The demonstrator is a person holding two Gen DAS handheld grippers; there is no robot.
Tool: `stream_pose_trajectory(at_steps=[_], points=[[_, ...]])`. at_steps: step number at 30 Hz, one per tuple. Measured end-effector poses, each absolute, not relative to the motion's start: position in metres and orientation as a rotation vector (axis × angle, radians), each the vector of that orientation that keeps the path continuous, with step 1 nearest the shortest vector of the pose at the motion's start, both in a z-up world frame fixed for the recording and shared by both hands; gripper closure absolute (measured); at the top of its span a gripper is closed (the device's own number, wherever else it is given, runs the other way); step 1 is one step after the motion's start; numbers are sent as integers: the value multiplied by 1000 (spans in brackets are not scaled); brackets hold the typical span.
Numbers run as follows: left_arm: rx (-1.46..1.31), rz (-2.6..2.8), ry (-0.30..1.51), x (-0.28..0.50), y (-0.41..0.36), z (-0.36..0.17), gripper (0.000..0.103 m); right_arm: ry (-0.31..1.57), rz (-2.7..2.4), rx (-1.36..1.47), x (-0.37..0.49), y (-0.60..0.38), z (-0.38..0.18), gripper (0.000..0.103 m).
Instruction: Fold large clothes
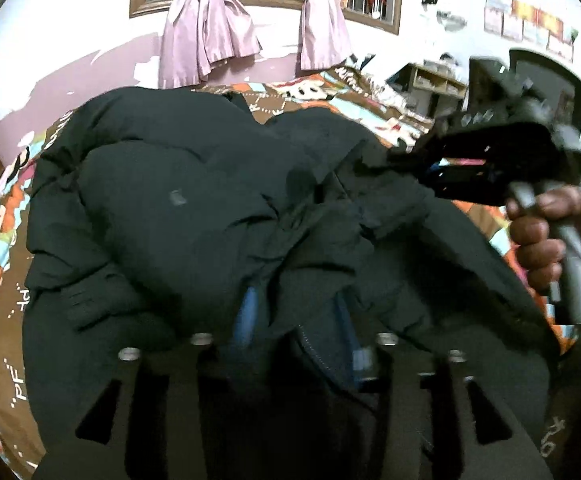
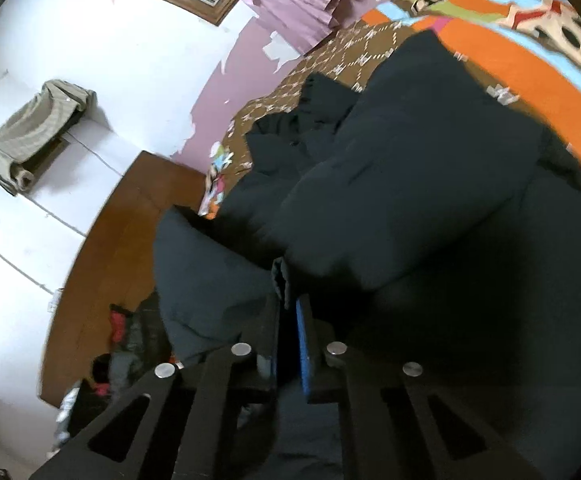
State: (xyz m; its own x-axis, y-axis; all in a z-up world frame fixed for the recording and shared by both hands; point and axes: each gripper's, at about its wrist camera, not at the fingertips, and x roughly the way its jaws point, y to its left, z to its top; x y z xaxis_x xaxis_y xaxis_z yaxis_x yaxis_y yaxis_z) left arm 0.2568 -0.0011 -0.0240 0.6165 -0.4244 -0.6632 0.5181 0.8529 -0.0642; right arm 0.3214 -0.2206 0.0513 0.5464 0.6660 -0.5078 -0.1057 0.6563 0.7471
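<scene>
Broadly, one large dark jacket point(image 1: 194, 208) lies heaped across the middle of the bed point(image 1: 2, 216), whose brightly patterned cover shows along the left edge and beyond the far side of the garment.

At the left, the left gripper point(image 1: 294, 316) tilts downward over the near part of the jacket. Its two fingers stand apart, blue pads facing each other, with a fold of dark fabric and a stitched edge lying between them; the pads do not visibly press on the cloth.

Further right in the left wrist view, the right gripper point(image 1: 400, 156) reaches in from the right edge of the bed, angled down toward the upper side of the jacket, its tips at the fabric. One hand point(image 1: 538, 240) wraps around its grey handle, fingers curled over the front.

From the right wrist view, the right gripper point(image 2: 288, 312) has its two fingers pressed close together, pinching a narrow ridge of the jacket point(image 2: 410, 168) beside one blue pad. The garment hangs partly over the bed's left edge there, above the brown wooden frame point(image 2: 122, 240).

Two pink curtains point(image 1: 210, 36) hang tied at the window behind the bed.
</scene>
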Motion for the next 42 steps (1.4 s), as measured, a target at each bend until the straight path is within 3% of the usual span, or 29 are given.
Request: stream_pose_trajectory(at_steps=[5,12,18,23,26,28,30,42], points=[[72,-509,694,262,19,-3,52,773,424,637,319,-245,74,99],[-94,-363,695,282,74,13,52,629,300,539,338,-287,104,99],[-141,-264,704,300,109,23,52,625,254,497,371,-299,101,99],[-142,-232,731,313,118,26,52,739,204,424,401,-294,70,98],[-153,-252,744,337,119,31,52,789,167,358,410,-291,56,93],[-149,-280,752,353,114,32,52,783,161,351,409,-293,55,74],[-136,-312,762,368,103,31,52,745,136,327,404,-293,60,36],[-119,-320,922,401,101,-12,52,770,360,68,406,-226,56,37]])
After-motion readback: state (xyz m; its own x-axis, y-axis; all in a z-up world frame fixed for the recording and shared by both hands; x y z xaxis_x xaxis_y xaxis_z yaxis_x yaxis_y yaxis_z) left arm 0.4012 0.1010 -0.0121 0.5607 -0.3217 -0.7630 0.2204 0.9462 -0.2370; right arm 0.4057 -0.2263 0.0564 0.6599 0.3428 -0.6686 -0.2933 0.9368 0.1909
